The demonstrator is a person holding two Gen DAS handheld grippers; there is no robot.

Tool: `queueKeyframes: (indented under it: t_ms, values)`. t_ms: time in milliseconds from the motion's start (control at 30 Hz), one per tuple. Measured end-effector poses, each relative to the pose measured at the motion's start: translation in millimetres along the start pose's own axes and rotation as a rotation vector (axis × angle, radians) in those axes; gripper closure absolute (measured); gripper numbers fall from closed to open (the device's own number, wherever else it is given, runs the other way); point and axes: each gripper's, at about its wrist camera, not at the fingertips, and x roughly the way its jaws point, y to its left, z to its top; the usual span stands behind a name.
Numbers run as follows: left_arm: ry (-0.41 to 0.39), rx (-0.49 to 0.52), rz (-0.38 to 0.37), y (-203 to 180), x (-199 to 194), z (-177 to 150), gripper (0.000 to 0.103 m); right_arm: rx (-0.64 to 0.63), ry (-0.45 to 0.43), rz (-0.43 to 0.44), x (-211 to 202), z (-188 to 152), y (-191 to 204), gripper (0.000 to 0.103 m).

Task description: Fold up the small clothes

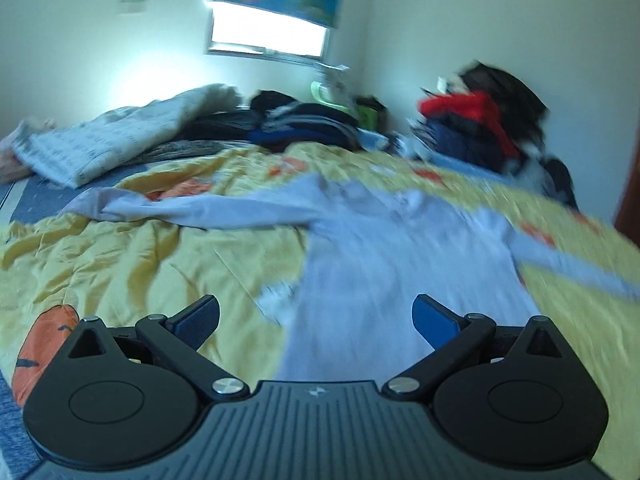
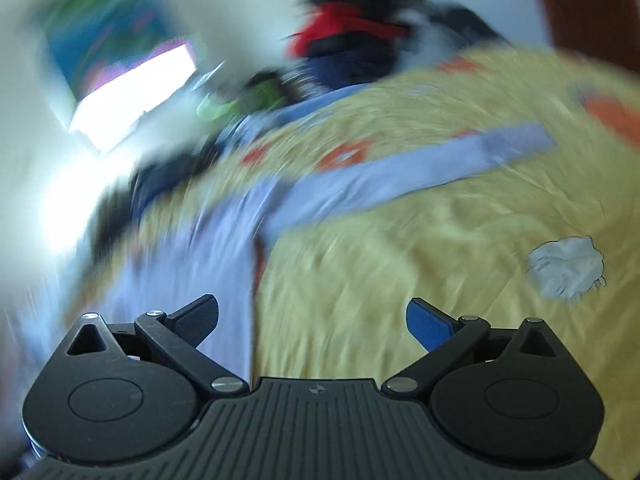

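Jaws spread wide on both grippers, nothing held. Left gripper (image 1: 316, 314) hovers over shirt (image 1: 400, 248) hem; shirt lies flat on yellow quilt (image 1: 120, 264), body running away from jaws. Right gripper (image 2: 312, 316) sits at shirt's edge, sleeve (image 2: 420, 172) stretching ahead-right. Left nearer.

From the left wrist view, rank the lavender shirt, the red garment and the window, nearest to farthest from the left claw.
1. Lavender shirt, spread on the yellow bedspread under the open left claw.
2. Red garment, on the pile, far right.
3. Window, back wall.
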Motion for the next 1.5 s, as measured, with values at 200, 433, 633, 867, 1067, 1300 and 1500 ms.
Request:
queueKeyframes:
  t_ms: [200, 433, 633, 867, 1067, 1300, 1500]
  values:
    - [0.109, -0.243, 0.067, 29.9, 60.9, 16.9, 0.0, 0.471, -0.13, -0.053, 55.1, 88.9, -129.3, 0.018]
    - [0.173, -0.198, 0.109, 12.7, 91.1, 8.1, 0.0, 0.667, -0.151, -0.12, 120.5, 124.0, -207.4, 0.021]
    - [0.178, -0.201, 0.056, -3.6, 108.8, 15.5, 0.0, 0.647, -0.16, -0.107, 153.2, 141.8, -221.3, 0.052]
    - [0.118, -0.208, -0.036, -17.7, 107.3, 27.0, 0.0, 0.669, -0.141, -0.092, 148.7, 133.0, -220.6, 0.073]
    - [0.126, -0.166, -0.049, -19.0, 106.7, 24.6, 0.0, 0.672, -0.087, -0.037, 144.8, 121.5, -205.7, 0.069]
    - [0.117, -0.219, -0.059, -5.7, 99.3, 23.8, 0.0, 0.717, -0.177, -0.16, 148.7, 136.2, -208.0, 0.095]
    - [0.177, -0.545, -0.413, 29.5, 106.0, 31.6, 0.0, 0.473, -0.245, -0.08, 142.3, 138.2, -133.0, 0.096]
